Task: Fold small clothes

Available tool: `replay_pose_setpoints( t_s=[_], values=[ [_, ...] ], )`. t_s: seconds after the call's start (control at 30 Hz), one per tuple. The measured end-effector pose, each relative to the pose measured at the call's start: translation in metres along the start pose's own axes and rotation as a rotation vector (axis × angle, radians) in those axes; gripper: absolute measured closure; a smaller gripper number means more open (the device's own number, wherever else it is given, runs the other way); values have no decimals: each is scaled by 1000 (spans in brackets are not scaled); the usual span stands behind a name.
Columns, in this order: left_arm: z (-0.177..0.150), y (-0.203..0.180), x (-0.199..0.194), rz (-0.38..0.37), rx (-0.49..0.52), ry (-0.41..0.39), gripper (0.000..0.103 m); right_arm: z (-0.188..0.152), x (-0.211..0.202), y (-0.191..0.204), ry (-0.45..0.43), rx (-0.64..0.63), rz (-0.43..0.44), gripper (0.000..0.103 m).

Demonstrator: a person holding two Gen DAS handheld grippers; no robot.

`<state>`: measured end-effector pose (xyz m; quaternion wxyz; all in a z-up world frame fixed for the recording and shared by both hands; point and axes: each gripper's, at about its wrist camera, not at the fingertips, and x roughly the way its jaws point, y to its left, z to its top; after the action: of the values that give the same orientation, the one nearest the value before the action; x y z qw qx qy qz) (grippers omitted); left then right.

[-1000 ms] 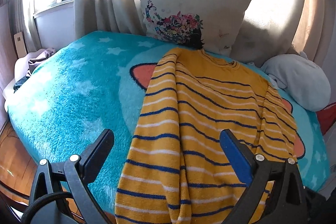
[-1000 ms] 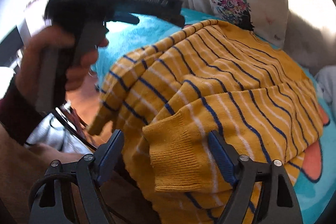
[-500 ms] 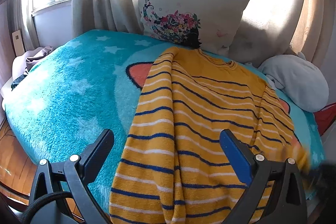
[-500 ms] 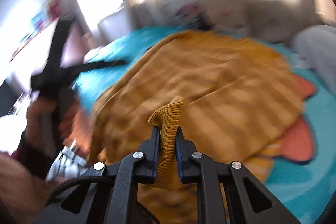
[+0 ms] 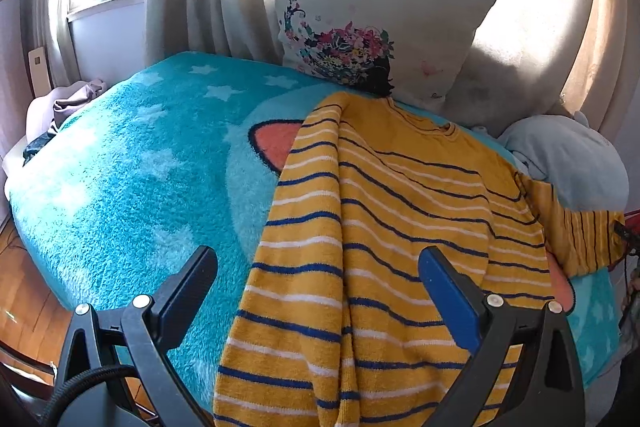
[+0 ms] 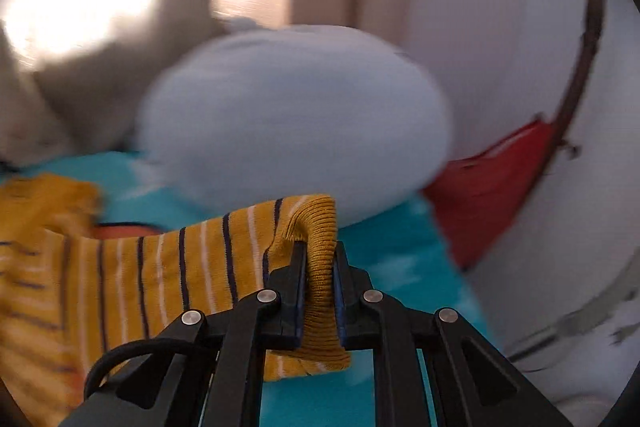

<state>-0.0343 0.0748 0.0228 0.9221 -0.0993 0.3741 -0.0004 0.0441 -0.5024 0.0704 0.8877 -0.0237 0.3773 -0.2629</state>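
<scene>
Bed [image 5: 120, 187] under turquoise blanket. Yellow striped sweater [image 5: 392, 227] spread toward right edge, hem over near edge. Left hand-held gripper [image 5: 316, 291] released, above hem. Right hand-held gripper [image 6: 320, 283] clenched on sleeve cuff [image 6: 316, 227] (blurred view).

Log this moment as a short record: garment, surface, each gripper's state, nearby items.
garment: yellow striped sweater, spread on the bed, hem over the near edge
surface: teal star blanket
left gripper: open, above the sweater, holding nothing
right gripper: shut on the sleeve cuff, sleeve drawn out sideways
nearby: floral pillow, pale blue cushion
</scene>
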Motion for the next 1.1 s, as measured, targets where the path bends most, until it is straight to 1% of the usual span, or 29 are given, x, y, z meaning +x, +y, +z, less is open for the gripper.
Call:
replay_pose_setpoints(
  t_s=[0.03,0.07,0.1,0.13,0.17,0.2,0.23,0.27,0.3,0.33,0.4,0.43,0.5,0.53,0.57,0.6,0.63,0.67,0.7,0.8,0.87,0.93,1.0,1.03,1.1],
  values=[
    [0,0,1,0,0,1,2,1,8,-2,2,-12,-55,91],
    [1,0,2,0,1,3,2,1,12,-1,7,-19,-89,90],
    [1,1,2,0,1,5,2,0,16,-1,21,-26,-104,90],
    [2,2,3,0,-2,5,2,-2,17,-3,35,-33,-95,85],
    [3,3,3,2,-6,4,2,-3,16,1,46,-43,-85,75],
    [3,5,3,5,-12,2,2,-3,14,7,48,-55,-81,67],
    [5,9,4,8,-21,1,2,-2,7,14,36,-69,-79,47],
    [6,14,4,9,-29,1,2,-2,-2,21,16,-81,-71,30],
    [8,20,5,10,-42,2,2,-2,-15,27,-13,-93,-55,25],
    [10,26,7,9,-54,3,2,-1,-29,34,-45,-104,-25,24],
    [13,39,10,11,-78,2,2,-2,-54,50,-77,-113,68,24],
    [15,45,12,13,-87,2,2,-2,-66,59,-86,-113,136,23],
    [20,58,16,11,-102,2,2,-5,-95,82,-89,-102,313,21],
    [23,65,19,9,-106,3,2,-9,-99,88,-85,-99,361,19],
    [26,69,22,8,-108,8,2,-15,-109,100,-77,-96,432,19],
    [29,75,27,-4,-112,23,2,-21,-116,116,-64,-98,504,19],
    [31,79,31,-22,-117,40,2,-27,-120,126,-56,-104,546,19],
    [32,82,34,-50,-125,65,2,-33,-120,141,-42,-107,583,19],
    [32,85,36,-97,-137,96,2,-41,-123,155,-23,-111,623,19],
    [25,84,31,-199,-143,126,2,-61,-125,186,23,-141,672,19],
    [15,78,21,-245,-108,146,3,-71,-124,196,42,-160,691,19],
    [0,70,4,-274,-58,136,8,-79,-124,205,49,-170,704,19],
    [-14,60,-7,-280,-3,134,21,-80,-125,208,50,-175,715,19],
    [-22,54,-12,-284,26,133,23,-80,-124,212,56,-172,721,19],
    [-37,44,-20,-303,70,135,24,-82,-118,213,68,-160,730,19]
  ],
)
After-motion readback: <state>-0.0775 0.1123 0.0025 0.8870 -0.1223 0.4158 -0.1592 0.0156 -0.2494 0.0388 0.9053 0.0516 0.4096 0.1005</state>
